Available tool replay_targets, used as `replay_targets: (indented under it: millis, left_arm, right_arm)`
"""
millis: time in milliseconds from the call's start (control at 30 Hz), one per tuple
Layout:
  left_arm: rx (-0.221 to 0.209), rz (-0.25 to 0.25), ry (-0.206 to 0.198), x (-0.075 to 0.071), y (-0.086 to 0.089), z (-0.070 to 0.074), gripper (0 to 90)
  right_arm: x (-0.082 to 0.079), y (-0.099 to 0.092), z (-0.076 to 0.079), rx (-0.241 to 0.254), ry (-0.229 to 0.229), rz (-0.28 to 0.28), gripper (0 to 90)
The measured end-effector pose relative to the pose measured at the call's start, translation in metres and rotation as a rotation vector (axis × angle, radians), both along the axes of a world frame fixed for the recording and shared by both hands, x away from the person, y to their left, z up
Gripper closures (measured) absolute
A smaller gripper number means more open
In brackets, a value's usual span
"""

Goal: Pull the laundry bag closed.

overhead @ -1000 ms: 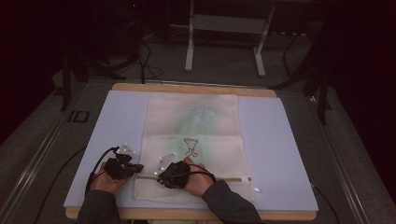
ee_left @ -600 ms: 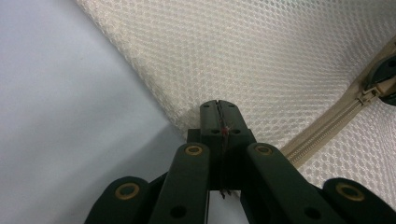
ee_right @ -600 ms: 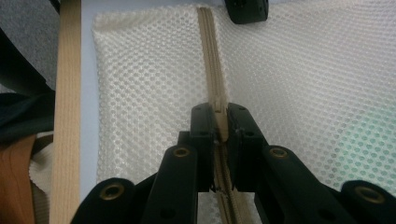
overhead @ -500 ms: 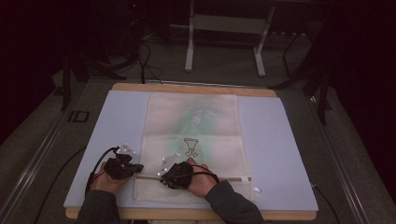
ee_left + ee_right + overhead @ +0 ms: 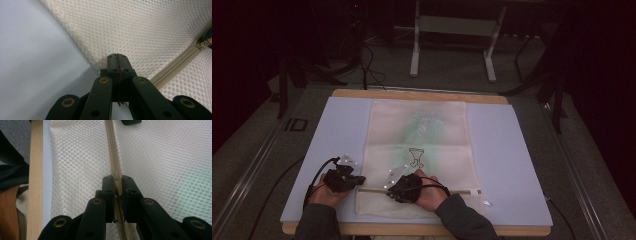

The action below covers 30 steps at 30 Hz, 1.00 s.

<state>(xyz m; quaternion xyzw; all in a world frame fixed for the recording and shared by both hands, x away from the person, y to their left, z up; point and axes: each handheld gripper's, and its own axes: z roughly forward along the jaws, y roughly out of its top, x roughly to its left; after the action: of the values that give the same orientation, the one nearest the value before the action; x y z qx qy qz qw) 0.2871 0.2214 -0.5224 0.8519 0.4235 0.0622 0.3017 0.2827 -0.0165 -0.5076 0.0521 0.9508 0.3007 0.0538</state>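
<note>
Flat on a pale blue mat (image 5: 512,165) covering the table (image 5: 422,94), a cream mesh laundry bag (image 5: 419,150) lies centred, its zipper (image 5: 462,191) running across the near end; the left gripper (image 5: 357,181) is clamped on the bag's left edge, while the right gripper (image 5: 388,189), just beside it, pinches the zipper

A cream mesh zipper bag (image 5: 418,155) lies flat on the lavender mat (image 5: 512,160), zipper (image 5: 462,192) near the front edge.
</note>
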Motion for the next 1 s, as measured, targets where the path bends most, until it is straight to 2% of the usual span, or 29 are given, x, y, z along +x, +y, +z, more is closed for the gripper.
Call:
replay_targets:
  millis: [1000]
  left_arm:
    - [-0.001, 0.001, 0.002, 0.0, 0.0, 0.0, 89.9]
  right_arm:
    - [0.003, -0.023, -0.003, -0.019, 0.009, -0.011, 82.2]
